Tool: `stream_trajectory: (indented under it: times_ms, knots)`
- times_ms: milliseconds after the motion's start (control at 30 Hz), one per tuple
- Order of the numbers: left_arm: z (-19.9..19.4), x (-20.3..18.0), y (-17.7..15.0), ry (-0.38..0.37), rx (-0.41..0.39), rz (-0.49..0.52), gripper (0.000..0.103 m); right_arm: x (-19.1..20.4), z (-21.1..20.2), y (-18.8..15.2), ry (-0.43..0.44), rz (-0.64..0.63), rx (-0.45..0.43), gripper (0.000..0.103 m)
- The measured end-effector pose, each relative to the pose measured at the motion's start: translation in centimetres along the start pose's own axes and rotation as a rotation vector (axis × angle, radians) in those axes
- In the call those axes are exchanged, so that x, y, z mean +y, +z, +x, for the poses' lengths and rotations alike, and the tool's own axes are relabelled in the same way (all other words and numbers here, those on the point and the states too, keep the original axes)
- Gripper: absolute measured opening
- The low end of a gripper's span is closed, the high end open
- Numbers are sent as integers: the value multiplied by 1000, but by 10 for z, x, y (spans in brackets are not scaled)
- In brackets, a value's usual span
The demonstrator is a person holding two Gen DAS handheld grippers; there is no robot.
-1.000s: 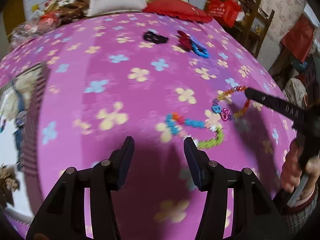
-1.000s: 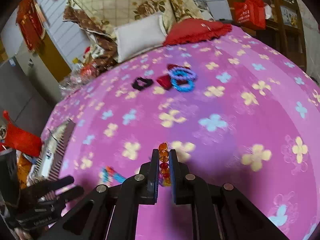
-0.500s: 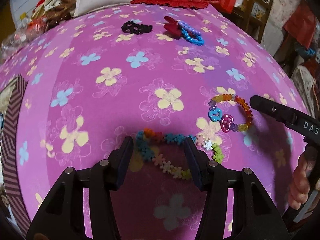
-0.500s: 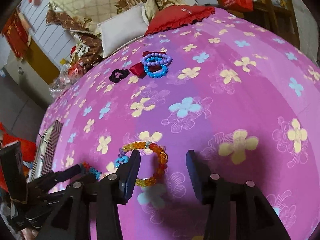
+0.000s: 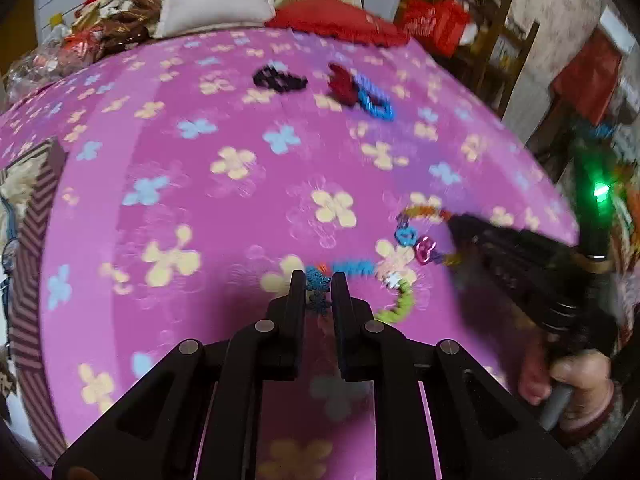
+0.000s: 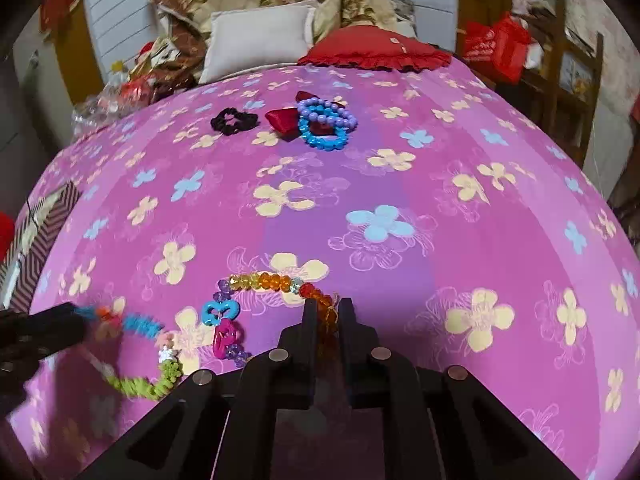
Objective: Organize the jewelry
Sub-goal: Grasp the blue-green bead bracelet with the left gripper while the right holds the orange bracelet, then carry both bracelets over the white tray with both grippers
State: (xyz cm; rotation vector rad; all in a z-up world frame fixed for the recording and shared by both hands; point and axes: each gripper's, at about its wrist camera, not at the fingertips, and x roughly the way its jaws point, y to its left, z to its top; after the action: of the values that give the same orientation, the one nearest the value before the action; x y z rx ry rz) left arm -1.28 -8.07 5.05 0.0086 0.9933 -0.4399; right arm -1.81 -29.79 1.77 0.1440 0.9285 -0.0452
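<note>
While both grippers tilt steeply down toward the pink flowered bedspread [image 6: 400, 184], each has just pressed its jaws together on a bracelet. The left gripper [image 5: 319, 288] pinches the blue end of the snowflake-bead bracelet [image 5: 356, 269], whose blue, white and green links trail to the right across the fabric. The right gripper [image 6: 325, 312] clamps the orange-red section of the crystal bead bracelet [image 6: 264, 281], with its blue and pink heart charms [image 6: 222, 322] lying just left of the fingers. In the left wrist view the right gripper reaches in low from the right edge, and the hand [image 5: 576, 384] wrapped around its handle shows at the lower right. Farther up the bed, well apart from both tools, lie a black scrunchie [image 6: 234, 121], a red bow [image 6: 282, 120], and purple and blue bead bracelets [image 6: 326, 124] stacked together.
</note>
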Motion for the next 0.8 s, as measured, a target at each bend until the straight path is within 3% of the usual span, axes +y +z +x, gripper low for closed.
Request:
stream_trajectory:
  times_ms: [200,367,567,800]
  knots:
    - [-54,31,1,-31,-94,-50,11,14,-32,0,27,40,-81,9]
    - [-95,69,-2,-6,-161,-89,11,39,-63,10,81,23,-106,9]
    - [-138,134,-5,53,-241,-167,11,96,-104,23,101,-89,-144,9]
    - [-157,207,-6,128,-270,-240,11,170,-126,37,140,-202,-161,9]
